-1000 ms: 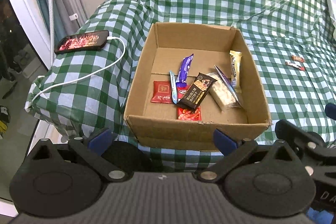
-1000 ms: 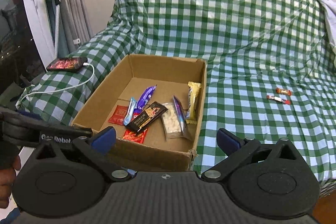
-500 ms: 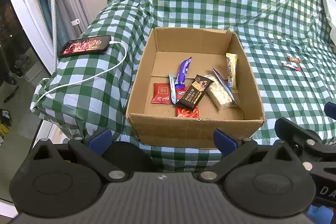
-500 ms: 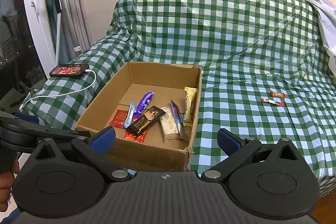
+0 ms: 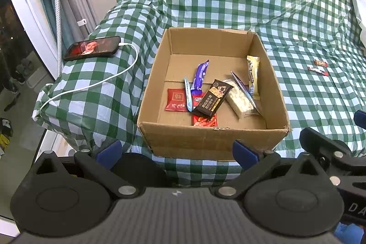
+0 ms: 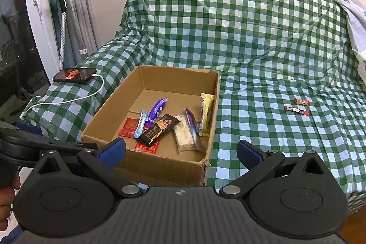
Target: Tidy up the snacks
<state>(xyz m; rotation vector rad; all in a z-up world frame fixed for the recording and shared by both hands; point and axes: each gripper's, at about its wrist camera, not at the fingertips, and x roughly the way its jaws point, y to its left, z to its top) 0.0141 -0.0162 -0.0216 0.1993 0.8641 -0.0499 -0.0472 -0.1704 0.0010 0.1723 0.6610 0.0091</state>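
An open cardboard box sits on a sofa covered in green checked cloth. It holds several snack packets, among them a black bar, a purple one and a clear bag of white pieces. Two small red bars lie loose on the cloth right of the box. My left gripper and right gripper are both open and empty, held back in front of the box's near wall.
A phone with a white charging cable lies on the sofa's left arm. A garment steamer pole and curtains stand at the left. A white cloth hangs at the sofa's right end.
Both grippers have pulled back and up from the box, so more of the sofa shows. Nothing in the box moved.
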